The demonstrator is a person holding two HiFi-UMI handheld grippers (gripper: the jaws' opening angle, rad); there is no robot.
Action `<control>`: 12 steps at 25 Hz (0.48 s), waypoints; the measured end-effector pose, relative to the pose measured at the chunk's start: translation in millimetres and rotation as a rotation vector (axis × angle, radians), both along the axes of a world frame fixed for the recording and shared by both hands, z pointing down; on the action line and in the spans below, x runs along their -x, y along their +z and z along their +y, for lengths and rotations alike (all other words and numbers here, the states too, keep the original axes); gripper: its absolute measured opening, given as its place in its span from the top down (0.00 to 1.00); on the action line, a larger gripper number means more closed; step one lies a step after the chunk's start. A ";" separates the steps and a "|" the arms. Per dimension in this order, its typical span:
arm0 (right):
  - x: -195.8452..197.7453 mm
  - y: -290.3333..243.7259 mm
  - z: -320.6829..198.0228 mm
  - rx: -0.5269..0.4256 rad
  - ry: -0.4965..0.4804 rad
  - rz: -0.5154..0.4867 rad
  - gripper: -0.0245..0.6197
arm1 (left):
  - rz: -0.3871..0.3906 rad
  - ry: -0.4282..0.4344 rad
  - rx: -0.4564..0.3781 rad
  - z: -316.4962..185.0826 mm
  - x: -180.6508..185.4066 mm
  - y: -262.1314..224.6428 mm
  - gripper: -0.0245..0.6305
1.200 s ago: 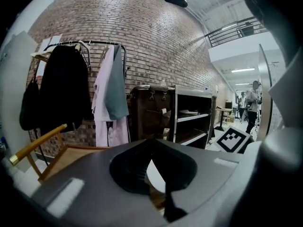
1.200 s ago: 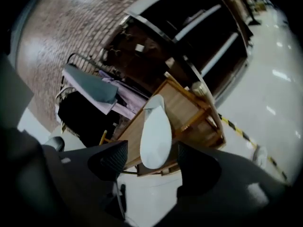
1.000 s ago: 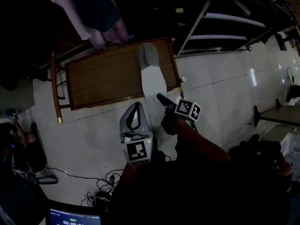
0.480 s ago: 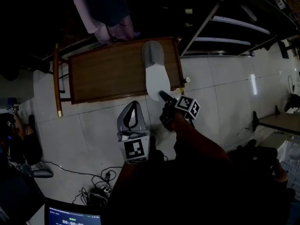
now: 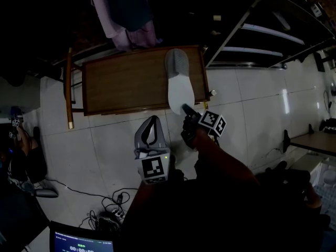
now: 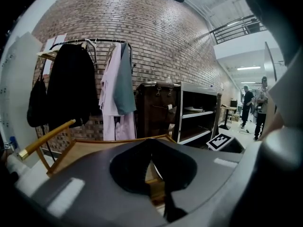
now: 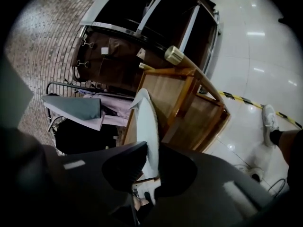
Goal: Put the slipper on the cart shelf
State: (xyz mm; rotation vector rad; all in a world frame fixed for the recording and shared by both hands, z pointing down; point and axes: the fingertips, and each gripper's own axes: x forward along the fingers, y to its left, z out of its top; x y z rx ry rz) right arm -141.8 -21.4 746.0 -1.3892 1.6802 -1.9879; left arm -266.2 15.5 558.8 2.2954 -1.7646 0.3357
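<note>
A white slipper (image 5: 178,83) with a grey toe lies sole up on the wooden cart (image 5: 126,83), its heel hanging over the near edge. My right gripper (image 5: 185,109) is at that heel. Its jaws are closing, and the thin white edge of the slipper (image 7: 147,122) fills the gap between them in the right gripper view (image 7: 152,160). My left gripper (image 5: 153,119) hangs over the tiled floor in front of the cart, tips together, nothing in it. In the left gripper view (image 6: 152,171) the cart top (image 6: 94,148) shows beyond the jaws.
Clothes (image 5: 126,14) hang on a rack behind the cart. A dark metal shelf unit (image 5: 262,35) stands to the cart's right. The cart's wooden handle (image 5: 68,88) is on its left side. Cables (image 5: 113,206) lie on the floor near me. People (image 6: 255,108) stand far right.
My right gripper has moved forward onto the slipper's heel and its jaws have closed in on it. The left gripper has hardly moved. The slipper lies where it was.
</note>
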 end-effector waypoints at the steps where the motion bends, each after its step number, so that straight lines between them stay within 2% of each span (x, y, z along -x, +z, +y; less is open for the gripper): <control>1: 1.2 -3.7 -1.5 -0.019 -0.015 0.018 0.88 | 0.004 0.001 -0.005 -1.1 0.0 -1.9 0.94; 5: 0.9 -20.1 -3.9 -0.089 -0.064 0.091 0.90 | 0.018 0.014 -0.030 -3.3 -1.6 -11.4 0.94; 12: 4.5 -63.1 2.9 -0.182 -0.109 0.179 0.91 | -0.014 0.050 -0.051 -3.8 3.1 -28.9 0.94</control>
